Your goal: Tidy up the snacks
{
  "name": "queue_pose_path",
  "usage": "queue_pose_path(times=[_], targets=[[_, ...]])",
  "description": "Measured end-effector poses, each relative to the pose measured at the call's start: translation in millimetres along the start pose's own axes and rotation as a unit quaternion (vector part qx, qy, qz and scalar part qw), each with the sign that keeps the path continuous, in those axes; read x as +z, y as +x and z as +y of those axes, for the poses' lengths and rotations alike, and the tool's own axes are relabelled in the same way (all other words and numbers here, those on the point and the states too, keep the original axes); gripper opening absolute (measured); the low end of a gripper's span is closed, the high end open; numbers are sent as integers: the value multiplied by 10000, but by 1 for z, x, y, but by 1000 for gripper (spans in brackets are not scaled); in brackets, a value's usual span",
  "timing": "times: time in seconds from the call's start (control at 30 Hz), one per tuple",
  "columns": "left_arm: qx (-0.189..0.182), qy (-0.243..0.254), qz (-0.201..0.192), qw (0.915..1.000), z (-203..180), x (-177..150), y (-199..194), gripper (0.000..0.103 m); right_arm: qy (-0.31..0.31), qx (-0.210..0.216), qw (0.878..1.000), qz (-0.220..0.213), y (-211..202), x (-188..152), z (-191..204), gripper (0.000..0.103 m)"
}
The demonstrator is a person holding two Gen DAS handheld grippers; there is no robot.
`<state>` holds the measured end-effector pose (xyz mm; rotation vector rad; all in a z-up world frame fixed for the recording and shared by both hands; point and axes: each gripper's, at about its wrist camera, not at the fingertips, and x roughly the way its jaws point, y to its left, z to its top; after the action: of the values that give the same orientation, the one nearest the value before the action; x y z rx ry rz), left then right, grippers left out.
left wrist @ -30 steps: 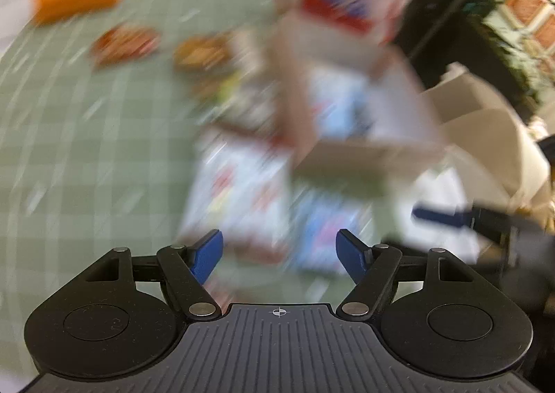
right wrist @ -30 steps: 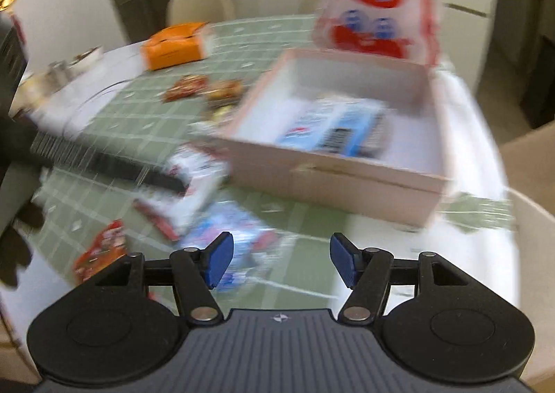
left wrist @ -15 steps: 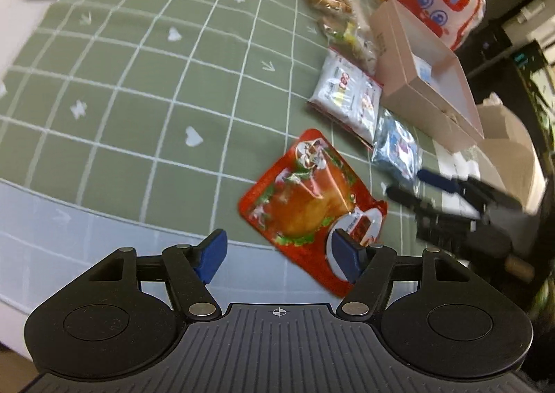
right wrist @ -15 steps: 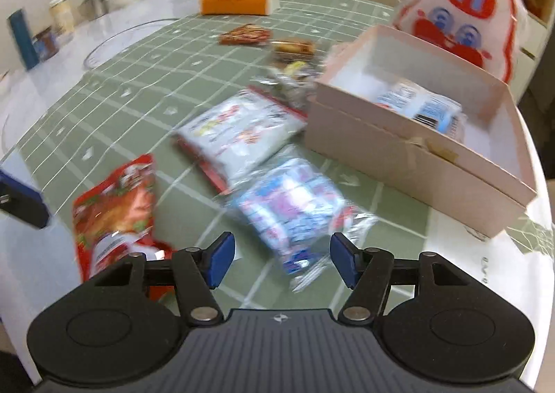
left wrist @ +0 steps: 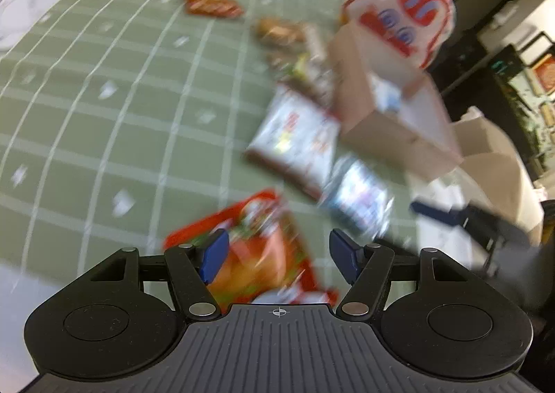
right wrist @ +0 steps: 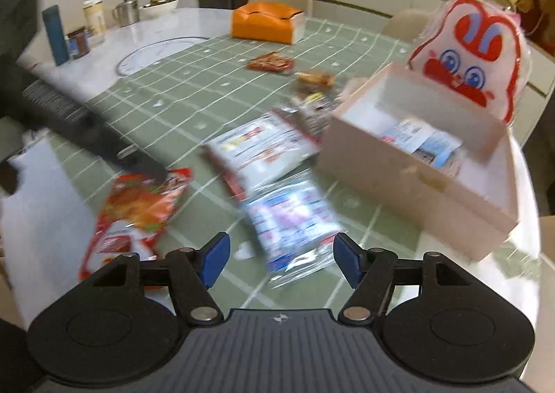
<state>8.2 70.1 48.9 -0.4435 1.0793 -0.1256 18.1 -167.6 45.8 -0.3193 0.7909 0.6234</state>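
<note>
A red snack packet (left wrist: 249, 230) lies on the green checked tablecloth (left wrist: 104, 115), right under my left gripper (left wrist: 279, 250). Its jaws are closing with the packet showing between them, and the pads are not touching it. My right gripper (right wrist: 281, 252) hovers over a clear blue-and-white packet (right wrist: 295, 216); its jaws are opening and hold nothing. A white-and-red packet (right wrist: 263, 146) lies just beyond. The pink open box (right wrist: 399, 167) at the right holds a blue-white packet (right wrist: 423, 139). The left view is blurred.
A rabbit-face bag (right wrist: 475, 59) stands behind the box. Small snacks (right wrist: 270, 63) and an orange tissue box (right wrist: 267, 23) sit farther back. Jars and a kettle (right wrist: 126, 11) stand at the far left. The white table edge (right wrist: 520, 247) is close on the right.
The left view has swung, and the red packet now sits lower, between slightly narrower jaws. The right jaws have spread a little, with the blue-and-white packet nearer and centred.
</note>
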Motion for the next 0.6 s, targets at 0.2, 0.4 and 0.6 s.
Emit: queue_pose_path(times=[0.2,0.4,0.6], targets=[[-28,-723,46,9974,40,-29,-17,70,48,922,9957,27,7,10,20,67],[-437,-1018,-66,9938,47,-40,-9,69,-64,884,9956,293,22,-3,50,66],[-514,-664,-195,9963,24,-29,7,75,123,862,9951,463,23,-8,41,66]])
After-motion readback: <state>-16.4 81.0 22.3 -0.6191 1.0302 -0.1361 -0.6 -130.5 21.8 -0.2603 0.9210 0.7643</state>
